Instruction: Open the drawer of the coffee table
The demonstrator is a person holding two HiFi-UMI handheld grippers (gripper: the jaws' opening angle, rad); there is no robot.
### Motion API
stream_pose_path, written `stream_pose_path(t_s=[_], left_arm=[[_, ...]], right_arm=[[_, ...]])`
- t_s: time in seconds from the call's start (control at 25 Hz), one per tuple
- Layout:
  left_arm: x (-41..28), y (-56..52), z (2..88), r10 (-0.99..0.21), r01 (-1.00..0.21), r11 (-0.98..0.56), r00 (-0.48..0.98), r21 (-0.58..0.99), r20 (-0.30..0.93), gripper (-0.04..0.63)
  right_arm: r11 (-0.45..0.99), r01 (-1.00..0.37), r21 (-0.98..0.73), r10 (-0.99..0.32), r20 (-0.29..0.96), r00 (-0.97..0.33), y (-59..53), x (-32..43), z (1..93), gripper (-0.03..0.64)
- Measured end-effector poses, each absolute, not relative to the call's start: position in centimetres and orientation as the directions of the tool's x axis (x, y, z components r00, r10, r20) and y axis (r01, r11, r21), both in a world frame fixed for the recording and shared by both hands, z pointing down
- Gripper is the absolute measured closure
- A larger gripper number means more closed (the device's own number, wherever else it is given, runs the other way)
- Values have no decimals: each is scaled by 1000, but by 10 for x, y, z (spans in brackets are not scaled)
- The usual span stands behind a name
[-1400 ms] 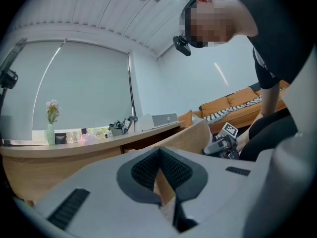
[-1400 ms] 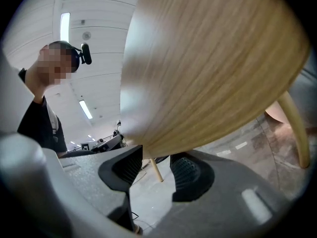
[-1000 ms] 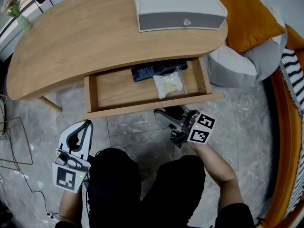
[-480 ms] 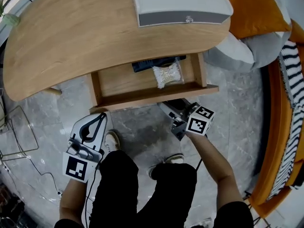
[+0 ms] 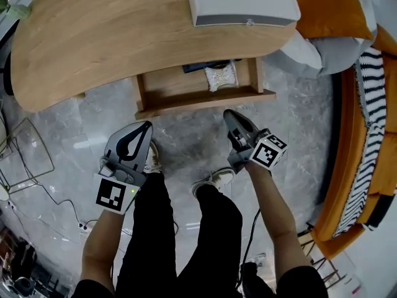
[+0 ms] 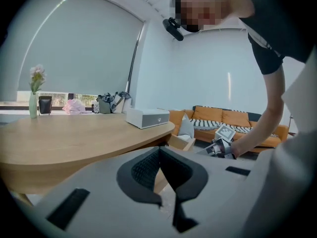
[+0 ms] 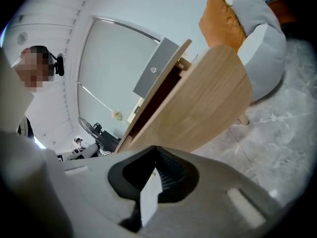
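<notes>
Drawer [image 5: 205,100] stands pulled out from under the surface [image 5: 93,36] at 12 o'clock. My right tool [image 5: 229,113] has just closed on nothing, and my left tool [image 5: 147,125] is together and empty. Both have backed away, so the opening looks done.

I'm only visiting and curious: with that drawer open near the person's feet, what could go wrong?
The open drawer juts out low, close to the person's shoes; a step forward might knock a shin on it. A cable trailing across the floor at the left could catch a foot.
</notes>
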State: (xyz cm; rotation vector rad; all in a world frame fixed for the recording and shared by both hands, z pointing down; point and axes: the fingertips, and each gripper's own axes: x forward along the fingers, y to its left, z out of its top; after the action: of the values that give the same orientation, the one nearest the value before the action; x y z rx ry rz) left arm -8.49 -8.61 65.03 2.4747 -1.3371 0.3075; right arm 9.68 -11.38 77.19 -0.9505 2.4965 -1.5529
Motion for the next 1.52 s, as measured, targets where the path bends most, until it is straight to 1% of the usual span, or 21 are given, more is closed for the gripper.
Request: stream_pose_path(t_s=[0.12,0.28,0.52,0.64,0.76,0.88,1.0,1.16,1.32,1.52], left_arm=[[-83,-83,633,-770,-837,-513,547,190,328,588],[-80,-88,605,-767,-830,-519,558,204,317,588],[-59,-91,546,-738,-788,-580,615,205,279,588],[-52,-95,518,-740,-788,-586,616,191,271,588],[-42,-100,485,-723,-768,-631,632,106,279,588],[-40,-110,441,-758,-793,-589,609,157,234,588],[-41,-115,400,-762,-792,-598,609,120,222,588],[-42,-120,352,-759,-790,-608,607,77,235,588],[-38,-119,320,-758,-804,-582,591,123,277,588],[-28,-105,265,-759,-799,-591,599,117,255,588]], right_arm=[[280,-480,-831,-536,279,-797,-104,96,745,612],[231,-507,-830,-591,295,-751,-101,102,705,612],[211,-539,-815,-631,308,-712,-109,104,639,612],[250,-546,-799,-624,299,-722,-116,102,597,612],[310,-558,-770,-613,287,-736,-120,99,547,612],[328,-572,-751,-624,283,-729,-125,100,501,612],[329,-598,-731,-642,291,-709,-132,104,458,612],[325,-624,-711,-682,281,-675,-142,111,392,612],[370,-636,-677,-714,230,-661,-157,118,327,612],[414,-678,-607,-743,205,-637,-151,131,260,612]])
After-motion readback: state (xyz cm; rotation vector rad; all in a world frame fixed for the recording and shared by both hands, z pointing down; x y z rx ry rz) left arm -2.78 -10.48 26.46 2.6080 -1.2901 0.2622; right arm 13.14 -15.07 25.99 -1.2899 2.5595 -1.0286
